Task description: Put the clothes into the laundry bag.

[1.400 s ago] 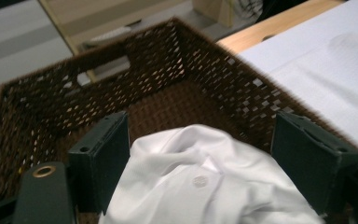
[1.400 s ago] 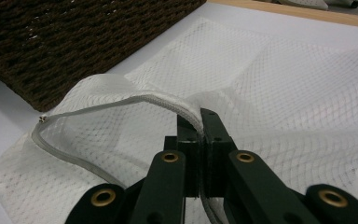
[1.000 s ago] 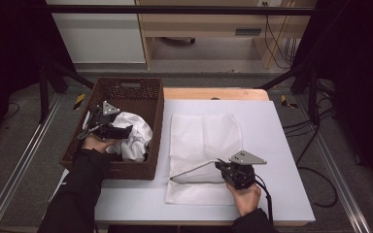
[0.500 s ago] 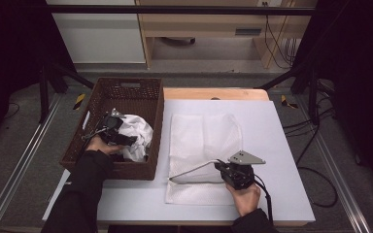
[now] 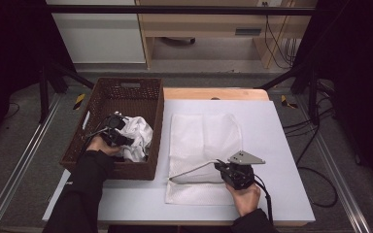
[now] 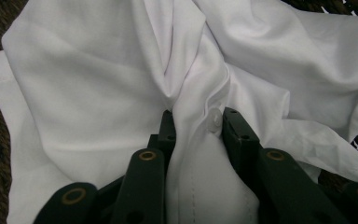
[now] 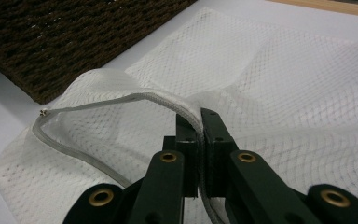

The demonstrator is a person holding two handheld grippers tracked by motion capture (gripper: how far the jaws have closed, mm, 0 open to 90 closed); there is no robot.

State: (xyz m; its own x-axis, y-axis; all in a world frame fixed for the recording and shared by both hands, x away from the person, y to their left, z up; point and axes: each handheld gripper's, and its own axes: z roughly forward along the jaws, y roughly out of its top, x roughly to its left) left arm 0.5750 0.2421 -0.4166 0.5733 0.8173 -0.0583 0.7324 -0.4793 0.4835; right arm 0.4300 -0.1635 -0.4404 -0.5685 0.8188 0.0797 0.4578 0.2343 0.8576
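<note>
We're loading a white shirt (image 5: 137,138) into a mesh laundry bag (image 5: 204,145), going by what both grippers have hold of.

Left gripper (image 6: 193,123): jaws have just been closing. They now pinch a bunched fold of the shirt at the button placket, with a button (image 6: 213,120) sitting right at the right jaw's tip. The shirt lies crumpled in the brown wicker basket (image 5: 148,102) at the table's left edge, towards the basket's right wall.

Right gripper (image 7: 199,122): jaws nearly fully together, clamped on the zipper edge (image 7: 121,100) of the bag. That edge is lifted into an arch, so the mouth gapes towards the basket. The bag lies flat mid-table, mouth near the front edge.

Handling, as we judge it:
- Shirt is light, limp and a bit slick. It'll drape and trail when lifted.
- The placket is a good hold: doubled cloth, stitched, less likely to slip out than a single layer.
- Expect sleeves to drag over the basket rim.
- Bag is soft netting; only the zipper tape has any stiffness, so that's the place to hold it.
- Mesh could snag on the buttons going in.
</note>
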